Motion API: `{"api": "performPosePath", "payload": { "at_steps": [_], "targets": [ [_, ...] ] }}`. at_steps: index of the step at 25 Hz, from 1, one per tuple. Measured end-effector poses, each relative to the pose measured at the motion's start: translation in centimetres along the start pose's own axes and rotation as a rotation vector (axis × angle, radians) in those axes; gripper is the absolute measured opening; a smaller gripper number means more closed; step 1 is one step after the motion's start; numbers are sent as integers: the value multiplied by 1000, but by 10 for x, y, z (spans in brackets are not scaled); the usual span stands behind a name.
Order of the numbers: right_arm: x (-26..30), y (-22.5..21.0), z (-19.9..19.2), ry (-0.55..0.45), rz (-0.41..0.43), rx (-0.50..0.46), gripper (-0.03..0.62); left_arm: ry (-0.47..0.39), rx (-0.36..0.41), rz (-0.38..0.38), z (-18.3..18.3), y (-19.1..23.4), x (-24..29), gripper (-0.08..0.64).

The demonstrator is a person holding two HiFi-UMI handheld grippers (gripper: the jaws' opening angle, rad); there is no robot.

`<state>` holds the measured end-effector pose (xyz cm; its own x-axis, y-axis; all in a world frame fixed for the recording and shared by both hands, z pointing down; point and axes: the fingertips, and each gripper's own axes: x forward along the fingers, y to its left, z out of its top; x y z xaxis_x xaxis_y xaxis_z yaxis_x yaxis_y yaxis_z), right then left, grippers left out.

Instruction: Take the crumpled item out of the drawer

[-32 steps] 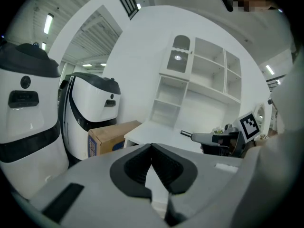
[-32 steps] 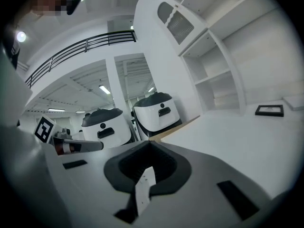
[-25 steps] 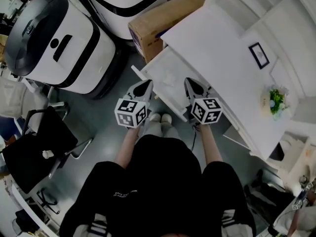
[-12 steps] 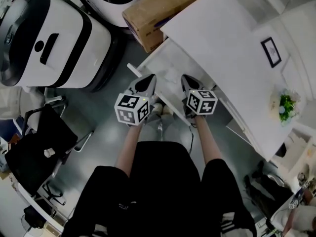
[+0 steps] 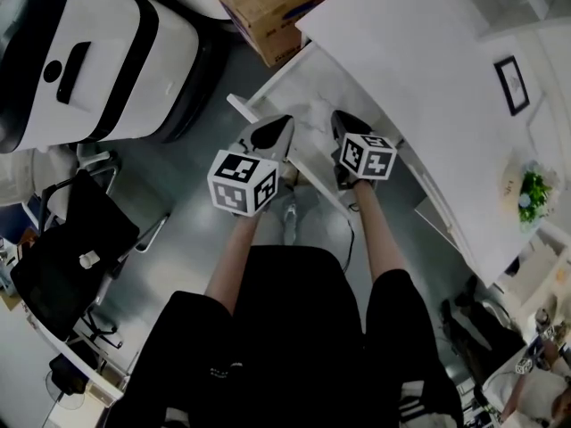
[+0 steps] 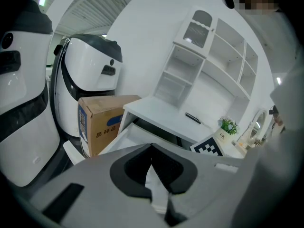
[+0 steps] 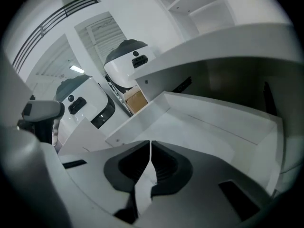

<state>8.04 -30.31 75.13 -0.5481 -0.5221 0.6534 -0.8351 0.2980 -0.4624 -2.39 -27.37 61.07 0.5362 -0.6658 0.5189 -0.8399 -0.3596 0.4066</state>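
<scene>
A white drawer [image 5: 299, 83] stands pulled out from under the white desk [image 5: 419, 69]. In the right gripper view its floor [image 7: 204, 127] looks bare and white, and I can make out no crumpled item in any view. My left gripper [image 5: 278, 130] is shut and empty, hovering at the drawer's near left corner; in its own view the gripper [image 6: 152, 145] points over the drawer's front [image 6: 124, 136]. My right gripper [image 5: 343, 119] is shut with nothing in it, its tip over the drawer's front part; its own view shows the gripper [image 7: 150, 143] aimed into the drawer.
A cardboard box [image 5: 277, 7] stands on the floor beyond the drawer, beside a big white-and-black machine [image 5: 89, 61]. A black chair [image 5: 71, 266] is at the left. On the desk are a small framed picture [image 5: 513, 83] and a potted plant [image 5: 533, 194].
Both grippers have sunk toward the open drawer, the right one more, and its tip now reaches over the drawer. The head view has shifted, so the desk sits higher in the picture.
</scene>
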Motion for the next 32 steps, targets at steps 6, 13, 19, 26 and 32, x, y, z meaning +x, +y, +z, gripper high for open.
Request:
{"api": "performPosePath", "payload": {
  "at_steps": [6,13,19,26,32],
  "targets": [
    [19,-13,-11,12,-52,31,81,12,-6,-7,-2,3,4,-3],
    [40,-27,-19,43,-113,85,186,29,-21,-23,-8,1,12,-3],
    [54,-28,-28,84,-107,101,199,39,-33,-30,-12,2,15,-3],
    [66,-26,-39,142,-94,131,193,48,-38,-39,-17,-2,17,-2],
    [64,-24,-42,156,-70,149,109,53,-41,-34,-18,-4,17,-2]
  ]
}}
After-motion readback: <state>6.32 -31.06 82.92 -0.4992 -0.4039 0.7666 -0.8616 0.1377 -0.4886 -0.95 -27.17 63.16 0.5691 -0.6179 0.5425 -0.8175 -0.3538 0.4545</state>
